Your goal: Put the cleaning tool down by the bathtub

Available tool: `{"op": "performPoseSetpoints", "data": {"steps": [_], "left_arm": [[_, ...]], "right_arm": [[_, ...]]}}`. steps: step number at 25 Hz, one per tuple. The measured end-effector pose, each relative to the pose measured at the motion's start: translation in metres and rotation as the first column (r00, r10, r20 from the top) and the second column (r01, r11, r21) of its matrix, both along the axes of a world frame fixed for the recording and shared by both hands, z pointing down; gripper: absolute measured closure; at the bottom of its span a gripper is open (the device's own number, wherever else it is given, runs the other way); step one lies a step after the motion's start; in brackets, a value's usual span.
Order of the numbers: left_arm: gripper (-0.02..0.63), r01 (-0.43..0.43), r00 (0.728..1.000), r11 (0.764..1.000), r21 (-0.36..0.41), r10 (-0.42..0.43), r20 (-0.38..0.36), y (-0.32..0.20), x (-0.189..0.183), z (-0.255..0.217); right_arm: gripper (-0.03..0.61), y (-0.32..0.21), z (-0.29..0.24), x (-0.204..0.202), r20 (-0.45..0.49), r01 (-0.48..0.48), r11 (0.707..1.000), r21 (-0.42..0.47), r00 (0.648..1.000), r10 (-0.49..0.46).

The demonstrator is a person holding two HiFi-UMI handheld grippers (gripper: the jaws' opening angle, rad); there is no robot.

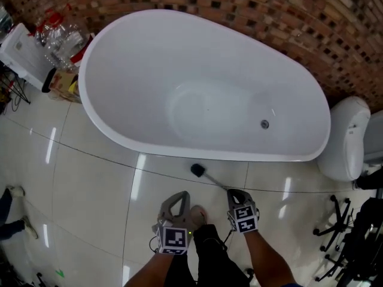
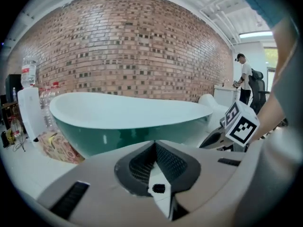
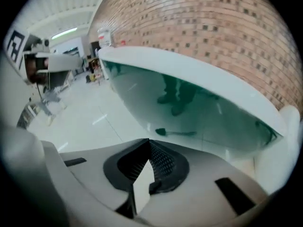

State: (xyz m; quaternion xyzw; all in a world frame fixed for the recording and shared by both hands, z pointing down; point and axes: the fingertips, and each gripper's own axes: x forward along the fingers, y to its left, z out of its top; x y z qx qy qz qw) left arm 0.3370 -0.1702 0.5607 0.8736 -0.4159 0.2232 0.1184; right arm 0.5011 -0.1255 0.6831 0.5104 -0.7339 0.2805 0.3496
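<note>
The cleaning tool [image 1: 198, 171], a dark brush head on a thin handle, lies on the white floor tiles just in front of the white oval bathtub [image 1: 119, 124]. Its handle runs back toward my right gripper [image 1: 234, 192], whose jaws are shut with nothing between them. In the right gripper view the cleaning tool [image 3: 162, 132] rests on the floor ahead of the right gripper [image 3: 148, 141], apart from it, below the tub's side [image 3: 199, 108]. My left gripper [image 1: 179, 194] hangs beside the right one, shut and empty. Past the left gripper [image 2: 155, 143], low in that view, the brush head [image 2: 158, 188] shows.
A white toilet [image 1: 350, 136] stands right of the tub. Plastic bottles [image 1: 57, 37], a white container [image 1: 21, 52] and a cardboard box [image 1: 63, 85] crowd the tub's left end. Black stands [image 1: 353, 232] sit at the lower right. A brick wall [image 1: 269, 17] runs behind. A person [image 2: 245, 77] stands far off.
</note>
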Motion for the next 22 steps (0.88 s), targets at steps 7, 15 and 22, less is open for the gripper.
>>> {"op": "performPoseSetpoints", "data": {"steps": [7, 15, 22], "left_arm": [[0.614, -0.121, 0.993, 0.992, 0.035, 0.121, 0.0, 0.017, 0.045, -0.1], [0.614, -0.182, 0.982, 0.98, 0.083, 0.185, -0.037, 0.041, 0.084, -0.195], [0.614, -0.354, 0.928, 0.917, 0.182, 0.369, -0.054, 0.066, 0.104, -0.283]], "right_arm": [[0.565, 0.006, -0.167, 0.059, 0.157, -0.331, 0.918, 0.22, 0.941, 0.302], [0.565, 0.031, -0.306, 0.059, 0.182, -0.289, 0.882, 0.371, 0.955, 0.236], [0.565, 0.062, -0.421, 0.064, 0.169, -0.331, 0.809, 0.486, 0.944, 0.284]]}}
